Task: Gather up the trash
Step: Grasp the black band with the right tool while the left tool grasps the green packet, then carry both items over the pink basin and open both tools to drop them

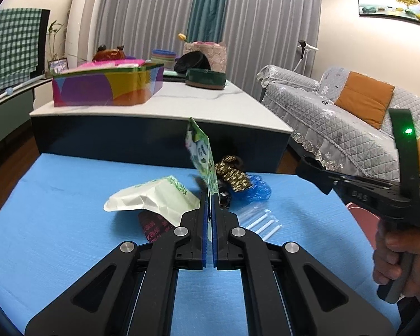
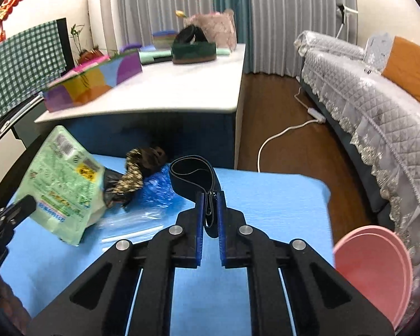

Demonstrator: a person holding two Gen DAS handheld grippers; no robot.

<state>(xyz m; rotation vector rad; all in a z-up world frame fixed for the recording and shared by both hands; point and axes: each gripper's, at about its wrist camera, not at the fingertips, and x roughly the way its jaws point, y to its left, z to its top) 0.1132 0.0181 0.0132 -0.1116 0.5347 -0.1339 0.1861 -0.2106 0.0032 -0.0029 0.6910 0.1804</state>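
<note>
Left fingers pinch the green wrapper upright at 12 o'clock; right fingers clamp the black strap, both probably bin-bound.

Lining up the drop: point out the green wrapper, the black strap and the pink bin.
green wrapper (image 1: pixel 203 156), left wrist view, printed face above the pads.
black strap (image 2: pixel 191 175), right wrist view, the loop's band.
pink bin (image 2: pixel 373 268), right wrist view, its side wall.

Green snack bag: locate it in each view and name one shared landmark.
Left wrist: green snack bag centre frame, seen edge-on, clamped in the left tongs.
Right wrist: left side, broad face showing.
Shared landmark: the colourful box on the white table behind.
</note>
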